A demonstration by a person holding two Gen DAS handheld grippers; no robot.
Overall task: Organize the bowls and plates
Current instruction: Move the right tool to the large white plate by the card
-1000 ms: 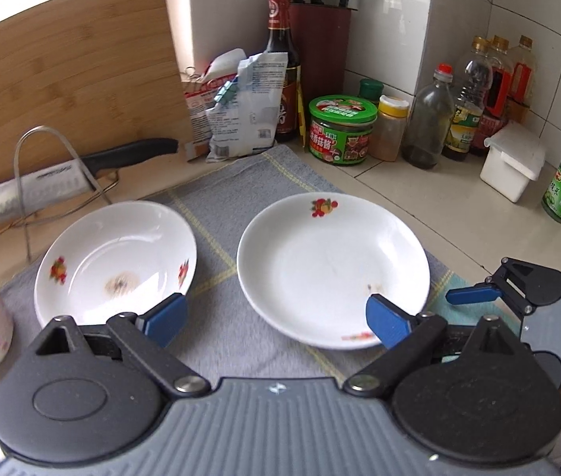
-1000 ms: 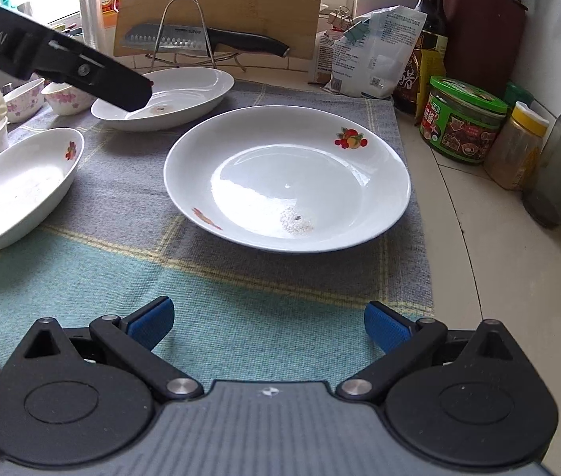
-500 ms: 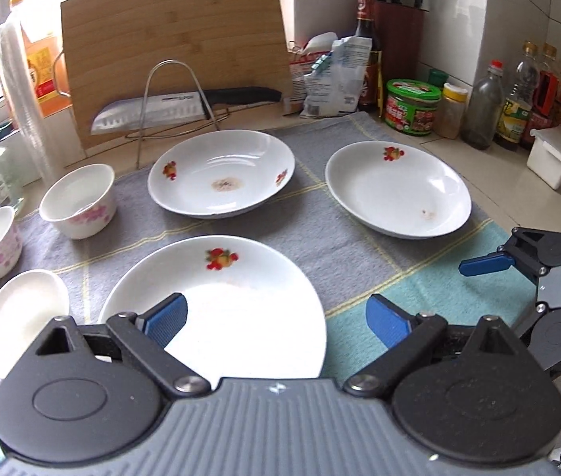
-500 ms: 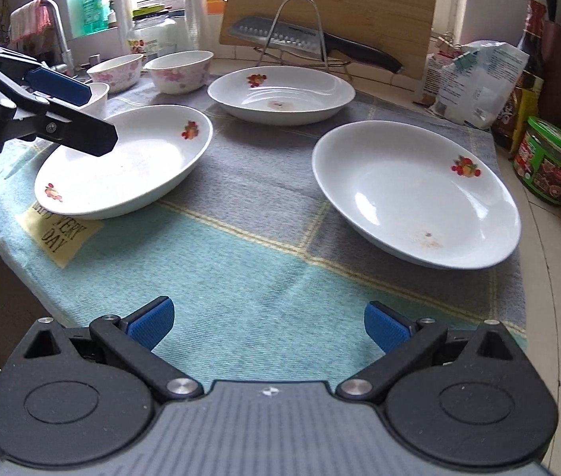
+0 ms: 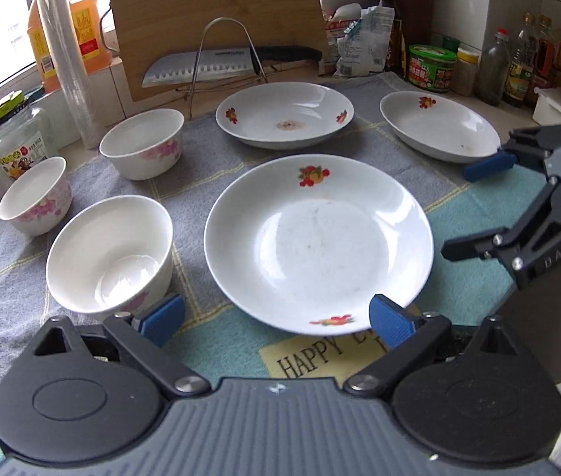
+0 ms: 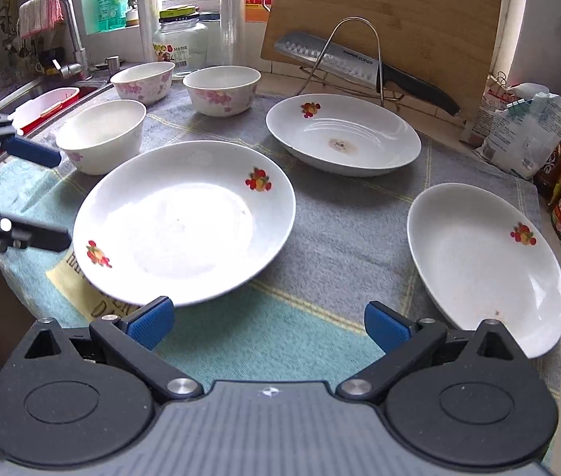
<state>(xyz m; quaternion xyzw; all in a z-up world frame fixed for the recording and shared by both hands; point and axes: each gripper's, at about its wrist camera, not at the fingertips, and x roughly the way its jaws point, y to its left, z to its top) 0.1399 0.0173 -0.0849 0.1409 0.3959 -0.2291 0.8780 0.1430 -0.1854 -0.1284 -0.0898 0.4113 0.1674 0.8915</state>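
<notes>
The left gripper point(image 5: 274, 319) has just been opening; its jaws stand wide with nothing between them. Straight ahead lies the near plate point(image 5: 318, 244) at the cloth's point(image 5: 217, 341) front edge, bowls to its left. The right gripper point(image 6: 266, 323), equally wide and empty, sits right of that plate, so the left seems nearer.

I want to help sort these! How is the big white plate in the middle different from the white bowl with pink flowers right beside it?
The wide white plate is shallow and nearly flat; the white bowl with pink flowers is deep with tall sides. The plate spreads wider than the bowl. The plate has red fruit pictures on its rim; the bowl's flowers are outside. Both are white, empty and upright on the cloth.
</notes>
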